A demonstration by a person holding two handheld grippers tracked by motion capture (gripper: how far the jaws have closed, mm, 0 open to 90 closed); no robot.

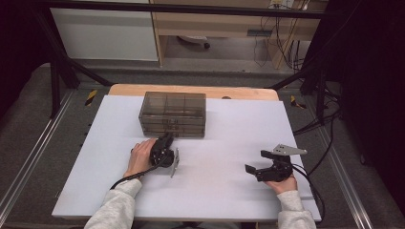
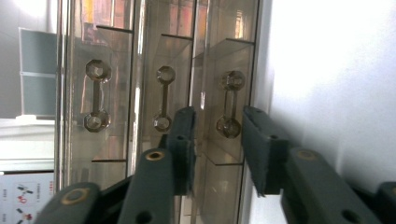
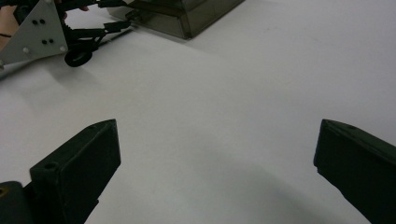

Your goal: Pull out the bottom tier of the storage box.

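A smoky see-through drawer box (image 1: pixel 173 113) with three drawers stands at the back middle of the white tabletop (image 1: pixel 215 195). My left gripper (image 1: pixel 167 137) lies turned on its side, its tips at the box's front. In the left gripper view the box (image 2: pixel 116 70) stands on end; the jaws of my left gripper (image 2: pixel 218 116) stand apart on either side of the handle (image 2: pixel 229 100) of the drawer nearest the tabletop, with no pad pressing on it. My right gripper (image 1: pixel 258 161) rests at the right, jaws wide open over bare tabletop (image 3: pixel 218 128), nothing between them.
The right gripper view has the box's corner (image 3: pixel 187 18) and the left gripper's grey plate (image 3: pixel 37 32) at its top left. A wooden edge (image 1: pixel 191 89) runs behind the white top. Cables (image 1: pixel 320 124) trail on the floor to the right, and dark frame bars (image 1: pixel 57 76) stand at the left.
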